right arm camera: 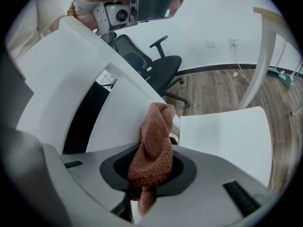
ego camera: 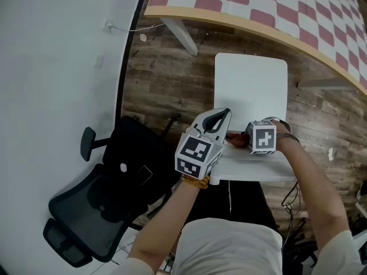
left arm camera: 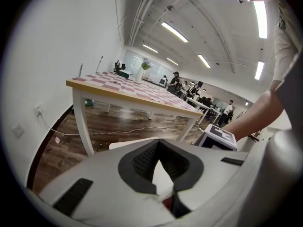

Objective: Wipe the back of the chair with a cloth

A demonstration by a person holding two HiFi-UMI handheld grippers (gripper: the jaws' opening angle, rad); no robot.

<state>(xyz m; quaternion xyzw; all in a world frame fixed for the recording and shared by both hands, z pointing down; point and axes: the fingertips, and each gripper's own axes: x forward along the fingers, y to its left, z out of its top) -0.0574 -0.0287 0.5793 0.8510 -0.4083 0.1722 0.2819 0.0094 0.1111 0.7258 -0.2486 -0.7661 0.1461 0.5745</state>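
Note:
The white chair (ego camera: 250, 85) stands below me, its seat toward the table and its back (ego camera: 255, 168) nearest me. My right gripper (ego camera: 241, 141) is shut on a brown-red cloth (ego camera: 232, 137) at the upper edge of the back. In the right gripper view the cloth (right arm camera: 154, 145) bunches up out of the right gripper (right arm camera: 156, 157) and touches the white back (right arm camera: 71, 79), with the seat (right arm camera: 227, 131) to the right. My left gripper (ego camera: 222, 114) hovers just left of the cloth, over the seat's rear edge. The left gripper (left arm camera: 159, 148) has its tips together and nothing between them.
A table with a red-and-white checked top (ego camera: 275, 10) stands beyond the chair. A black office chair (ego camera: 114, 182) is close on the left by the white wall (ego camera: 51, 67). A cable (ego camera: 132, 28) lies on the wood floor. Several people stand far off (left arm camera: 189, 86).

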